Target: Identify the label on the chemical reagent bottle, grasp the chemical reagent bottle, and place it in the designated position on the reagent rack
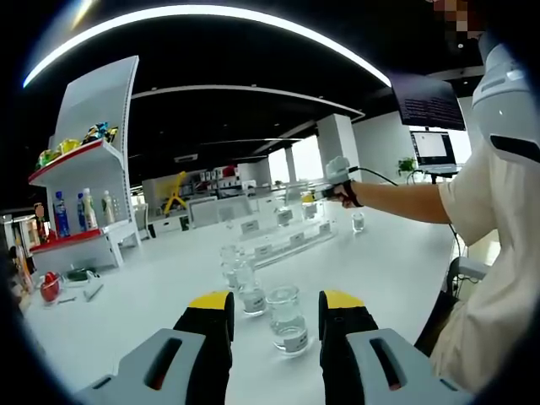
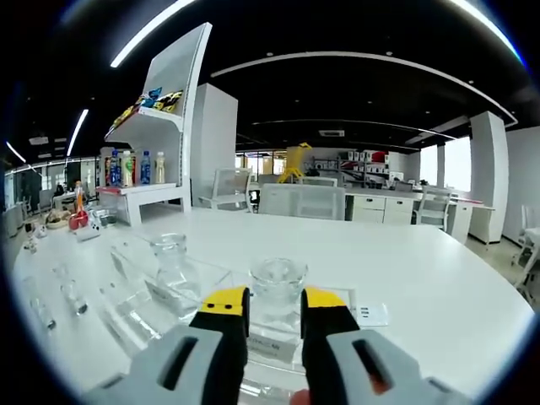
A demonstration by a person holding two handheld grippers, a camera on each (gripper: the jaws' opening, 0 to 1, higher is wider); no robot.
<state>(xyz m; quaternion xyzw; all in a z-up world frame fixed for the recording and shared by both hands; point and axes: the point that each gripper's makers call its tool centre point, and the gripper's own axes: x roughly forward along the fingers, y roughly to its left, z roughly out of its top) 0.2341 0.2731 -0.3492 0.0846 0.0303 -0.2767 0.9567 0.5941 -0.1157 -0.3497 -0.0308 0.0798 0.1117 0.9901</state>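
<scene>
My left gripper (image 1: 277,302) is open low over the white table (image 1: 396,261). A small clear glass reagent bottle (image 1: 287,317) with a white label stands just ahead, between its yellow-tipped jaws and untouched. Two more clear bottles (image 1: 251,295) (image 1: 229,261) stand behind it. Further back lies the clear acrylic reagent rack (image 1: 291,236), where a person's hand holds my right gripper (image 1: 310,197). In the right gripper view, my right gripper (image 2: 275,300) is shut on a clear glass bottle (image 2: 278,283) at the rack (image 2: 135,291). Another bottle (image 2: 171,257) stands in the rack to its left.
A lone bottle (image 1: 359,221) stands right of the rack. A white display shelf (image 1: 84,198) with drinks and snacks rises at the table's left. Small red and dark items (image 1: 52,287) lie near it. The person's torso (image 1: 494,278) borders the table on the right. Office desks and chairs (image 2: 304,201) stand beyond.
</scene>
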